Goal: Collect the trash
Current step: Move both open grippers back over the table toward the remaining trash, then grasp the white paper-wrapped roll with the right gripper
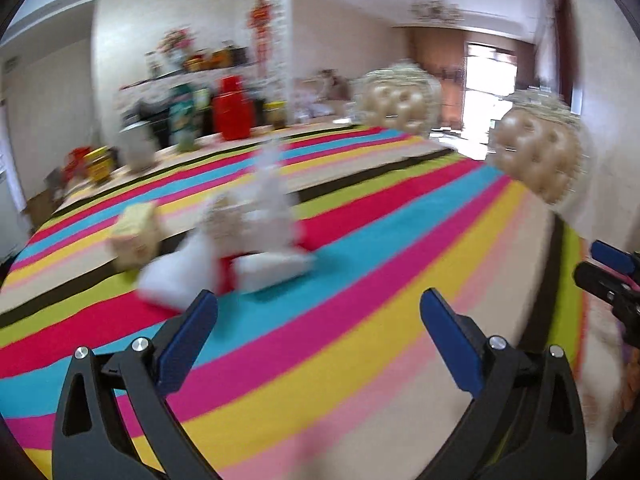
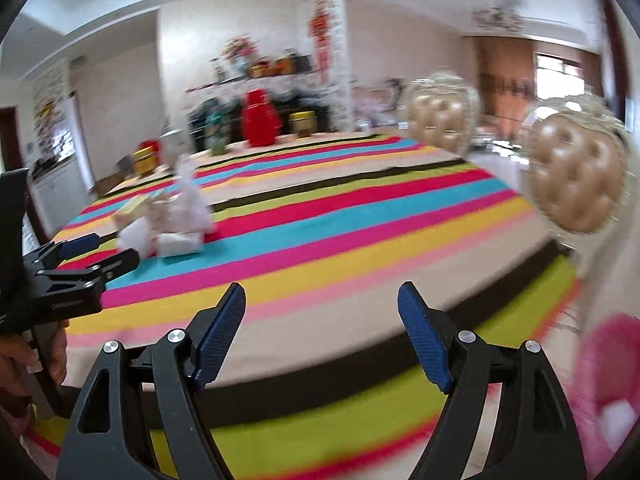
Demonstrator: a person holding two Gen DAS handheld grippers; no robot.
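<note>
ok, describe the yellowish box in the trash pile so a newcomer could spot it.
Start at the rainbow-striped tablecloth covering the long table. Near its left side lies a blurred cluster of white crumpled paper and wrappers. The pale yellow cardboard box sits at that cluster's left edge: the only boxy, yellowish piece among white scraps.

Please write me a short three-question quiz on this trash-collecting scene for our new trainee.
1. True or false: the left tool holds a piece of trash.
2. What lies nearest the left tool on the striped tablecloth: A) the pile of white crumpled trash, B) the red container, C) a tufted chair back?
3. What covers the table, and is anything between the right tool's blue pads?

Key:
1. False; it is open and empty.
2. A.
3. A cloth of bright coloured stripes; nothing is between the pads.
</note>
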